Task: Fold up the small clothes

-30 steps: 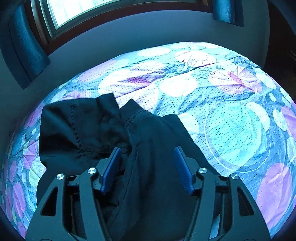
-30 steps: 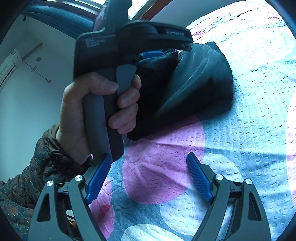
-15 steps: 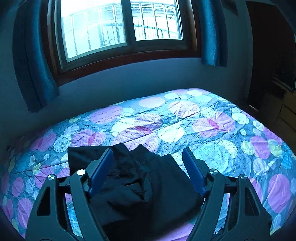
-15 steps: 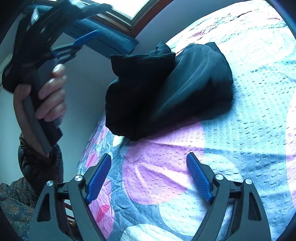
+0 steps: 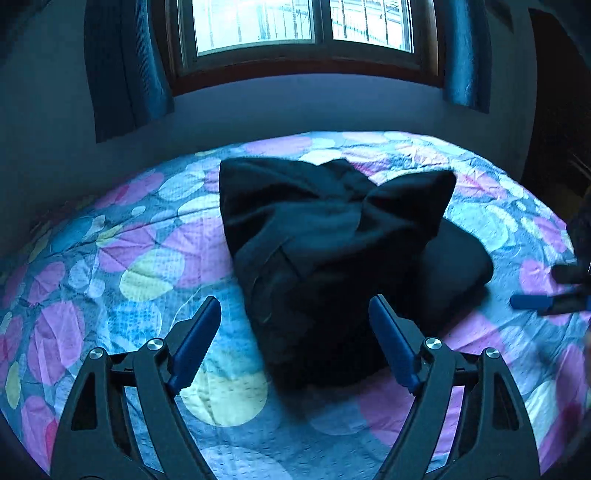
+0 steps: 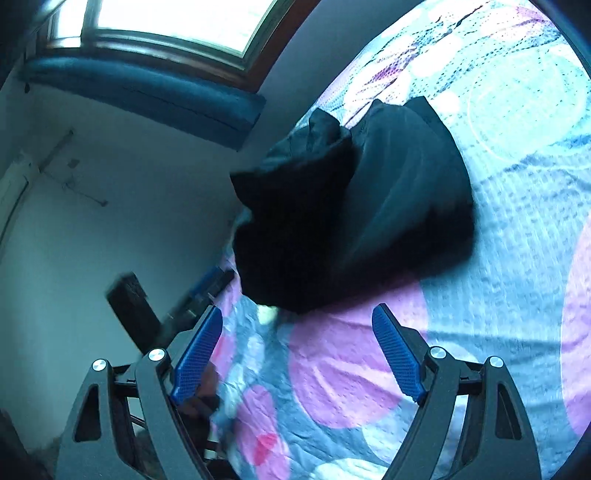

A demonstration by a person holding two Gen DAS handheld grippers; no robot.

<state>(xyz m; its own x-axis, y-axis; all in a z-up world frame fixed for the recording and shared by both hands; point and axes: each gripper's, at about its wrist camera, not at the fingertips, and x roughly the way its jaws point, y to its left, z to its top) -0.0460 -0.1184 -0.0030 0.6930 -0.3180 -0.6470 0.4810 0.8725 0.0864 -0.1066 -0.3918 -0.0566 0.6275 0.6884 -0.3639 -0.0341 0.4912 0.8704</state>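
A small black garment (image 5: pixel 332 251) lies bunched and folded over on the bed, also seen in the right wrist view (image 6: pixel 351 214). My left gripper (image 5: pixel 295 343) is open and empty, hovering just in front of the garment's near edge. My right gripper (image 6: pixel 297 350) is open and empty, above the bedspread a little short of the garment. The right gripper's blue fingertips (image 5: pixel 532 302) show blurred at the right edge of the left wrist view. The left gripper shows blurred at the bed's edge in the right wrist view (image 6: pixel 207 288).
The bedspread (image 5: pixel 155 266) has coloured circles and covers the whole bed. A wall with a window (image 5: pixel 303 22) and blue curtains (image 5: pixel 125 74) stands behind the bed. A dark doorway (image 5: pixel 554 110) is at the right.
My left gripper has let go of the garment, pulled back and dropped low in front of it. The garment now lies loose on the bed. My right gripper has barely moved.
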